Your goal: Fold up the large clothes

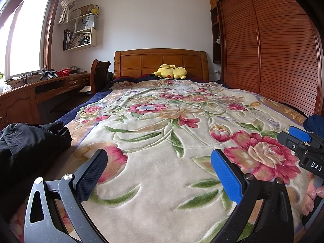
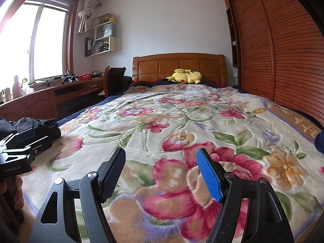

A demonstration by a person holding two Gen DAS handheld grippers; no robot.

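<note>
A crumpled black garment (image 1: pixel 28 145) lies at the left side of the bed, on the floral blanket (image 1: pixel 162 121); it also shows in the right wrist view (image 2: pixel 40 125). A dark blue garment (image 1: pixel 316 123) lies at the bed's right edge, and shows in the right wrist view (image 2: pixel 320 141). My left gripper (image 1: pixel 160 162) is open and empty above the blanket, right of the black garment. My right gripper (image 2: pixel 162 162) is open and empty over the blanket's big pink flower. Each gripper shows at the edge of the other's view.
A yellow plush toy (image 1: pixel 170 71) lies by the wooden headboard (image 1: pixel 160 60). A slatted wardrobe (image 1: pixel 273 50) lines the right side. A desk (image 1: pixel 40 89) and chair (image 1: pixel 99 75) stand left of the bed under the window.
</note>
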